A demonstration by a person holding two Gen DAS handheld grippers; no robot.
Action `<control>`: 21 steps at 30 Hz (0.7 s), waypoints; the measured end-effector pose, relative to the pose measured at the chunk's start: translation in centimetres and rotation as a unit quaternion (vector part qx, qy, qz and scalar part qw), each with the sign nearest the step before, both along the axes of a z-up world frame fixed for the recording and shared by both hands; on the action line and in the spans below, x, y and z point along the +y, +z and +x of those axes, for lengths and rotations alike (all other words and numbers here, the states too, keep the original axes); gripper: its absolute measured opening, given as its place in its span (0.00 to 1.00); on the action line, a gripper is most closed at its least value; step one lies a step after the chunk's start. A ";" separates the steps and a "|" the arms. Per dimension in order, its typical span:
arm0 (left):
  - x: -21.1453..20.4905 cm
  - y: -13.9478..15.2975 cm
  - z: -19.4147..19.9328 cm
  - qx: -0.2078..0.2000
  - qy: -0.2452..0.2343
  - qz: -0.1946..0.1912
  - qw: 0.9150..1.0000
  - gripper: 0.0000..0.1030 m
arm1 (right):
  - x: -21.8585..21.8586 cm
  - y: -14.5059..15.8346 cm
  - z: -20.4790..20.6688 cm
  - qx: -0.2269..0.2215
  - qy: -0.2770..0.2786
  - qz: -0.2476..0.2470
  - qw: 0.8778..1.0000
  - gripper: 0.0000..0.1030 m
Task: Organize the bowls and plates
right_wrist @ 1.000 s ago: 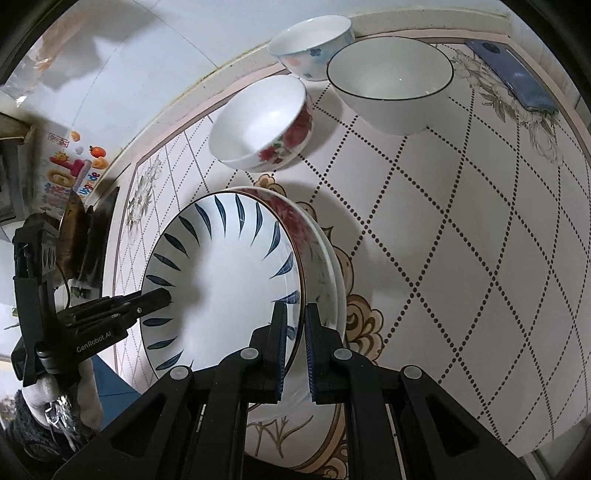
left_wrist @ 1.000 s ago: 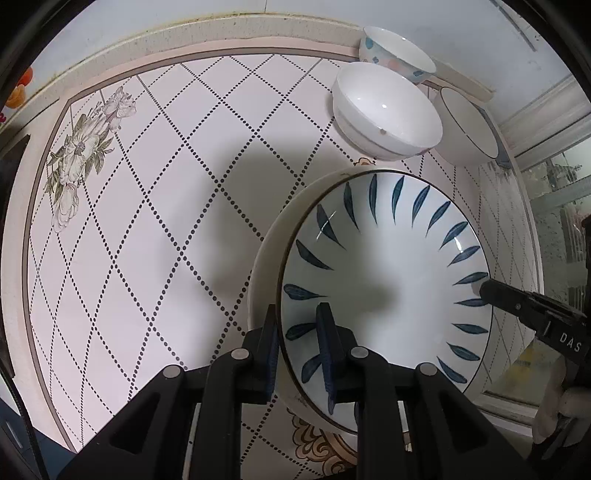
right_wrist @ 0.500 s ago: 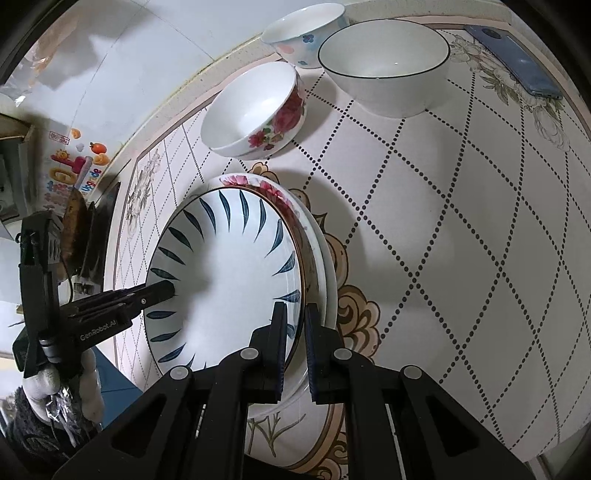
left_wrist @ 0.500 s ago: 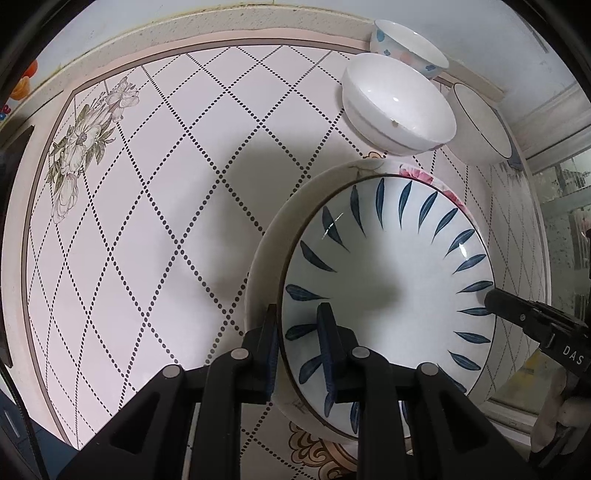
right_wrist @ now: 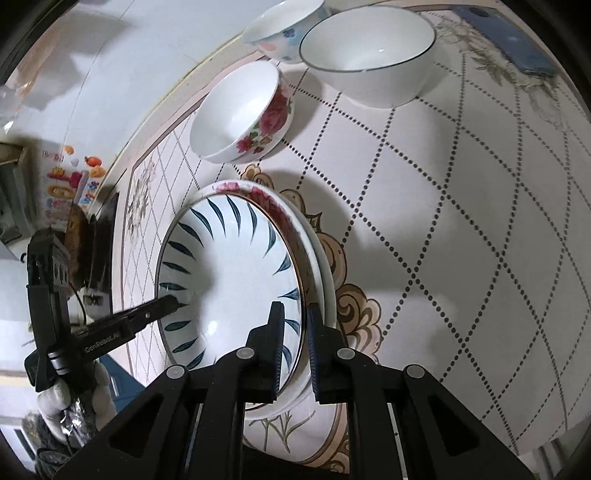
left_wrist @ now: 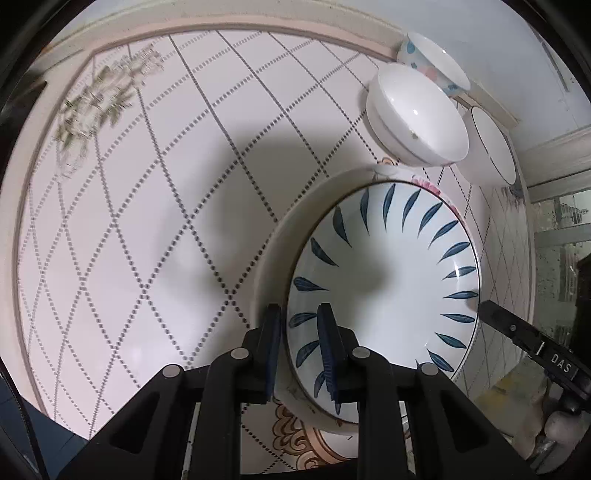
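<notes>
A white plate with blue leaf marks [left_wrist: 388, 277] [right_wrist: 236, 266] lies in a larger plate with a red flower rim [left_wrist: 273, 266] [right_wrist: 321, 266] on the tiled counter. My left gripper [left_wrist: 299, 310] is shut on the blue plate's near rim, one finger inside and one outside. My right gripper [right_wrist: 295, 306] straddles the opposite rim; its jaws are opening, and small gaps show beside the rim. Each wrist view shows the other gripper's tip at the far rim: the right gripper [left_wrist: 484, 308] and the left gripper [right_wrist: 173, 301].
Three bowls stand behind the plates: a white bowl with roses [right_wrist: 240, 110] [left_wrist: 417, 114], a large black-rimmed bowl [right_wrist: 365, 40] [left_wrist: 491, 147] and a pastel-spotted bowl [right_wrist: 284, 26] [left_wrist: 432, 62]. A blue phone [right_wrist: 506, 37] lies at the far right. The wall runs close behind the bowls.
The blue plate has sunk into the flower-rimmed plate, whose red rim now shows at its far edge. The right gripper's jaws have widened slightly. The left view has rolled a little.
</notes>
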State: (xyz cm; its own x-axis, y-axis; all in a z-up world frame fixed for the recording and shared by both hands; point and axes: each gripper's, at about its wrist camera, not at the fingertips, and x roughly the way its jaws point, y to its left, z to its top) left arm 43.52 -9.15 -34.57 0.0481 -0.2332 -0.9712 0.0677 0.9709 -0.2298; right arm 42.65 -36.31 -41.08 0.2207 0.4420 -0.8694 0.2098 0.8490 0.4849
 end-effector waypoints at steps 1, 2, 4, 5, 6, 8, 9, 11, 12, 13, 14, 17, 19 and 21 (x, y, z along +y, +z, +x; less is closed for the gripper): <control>0.0 0.4 -0.1 -0.005 0.000 0.006 1.000 0.18 | 0.2 0.4 0.0 -0.004 0.000 -0.009 1.000 0.15; 0.0 0.8 -0.4 -0.012 0.001 0.015 1.000 0.18 | 0.5 0.8 -0.1 -0.009 0.003 -0.020 1.000 0.16; 0.0 2.0 -1.0 -0.030 -0.001 0.032 0.999 0.18 | 1.2 1.7 -0.3 -0.011 0.009 -0.040 0.999 0.18; -0.1 2.7 -1.5 -0.040 -0.005 0.039 0.998 0.18 | 1.5 2.2 -0.6 -0.014 0.010 -0.043 0.999 0.18; 0.1 3.4 -1.9 -0.047 -0.006 0.044 0.998 0.18 | 1.7 2.8 -0.9 -0.018 0.012 -0.046 0.999 0.18; 0.3 5.0 -3.0 -0.064 -0.010 0.047 0.997 0.18 | 2.7 4.4 -2.0 -0.026 0.018 -0.068 0.997 0.21; 0.3 6.0 -3.8 -0.074 -0.012 0.048 0.996 0.18 | 3.0 5.1 -2.4 -0.030 0.020 -0.074 0.997 0.22; 0.5 8.1 -5.3 -0.091 -0.017 0.048 0.995 0.18 | 3.8 7.3 -3.8 -0.039 0.019 -0.084 0.996 0.34; 0.2 8.8 -5.9 -0.099 -0.018 0.050 0.994 0.20 | 3.8 8.0 -4.3 -0.041 0.017 -0.086 0.995 0.37; 0.2 9.8 -6.6 -0.108 -0.021 0.053 0.993 0.24 | 4.2 9.0 -5.0 -0.046 0.016 -0.089 0.995 0.40; 0.1 10.4 -7.1 -0.115 -0.021 0.053 0.992 0.26 | 4.5 10.2 -5.9 -0.054 0.015 -0.093 0.994 0.44; 0.4 12.7 -8.8 -0.138 -0.019 0.055 0.989 0.28 | 5.6 13.1 -8.0 -0.078 0.020 -0.113 0.990 0.60; 0.7 14.1 -10.0 -0.151 -0.020 0.055 0.987 0.33 | 6.4 15.0 -9.6 -0.092 0.023 -0.128 0.987 0.64; 0.8 15.3 -11.3 -0.167 -0.025 0.054 0.984 0.34 | 6.8 16.3 -10.8 -0.102 0.026 -0.131 0.986 0.70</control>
State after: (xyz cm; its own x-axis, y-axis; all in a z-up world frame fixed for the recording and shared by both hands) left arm 32.26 -8.34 -19.27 0.3605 -0.1394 -0.9223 0.1701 0.9820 -0.0820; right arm 31.85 -29.53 -24.76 0.3858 0.2232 -0.8952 0.0845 0.9577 0.2752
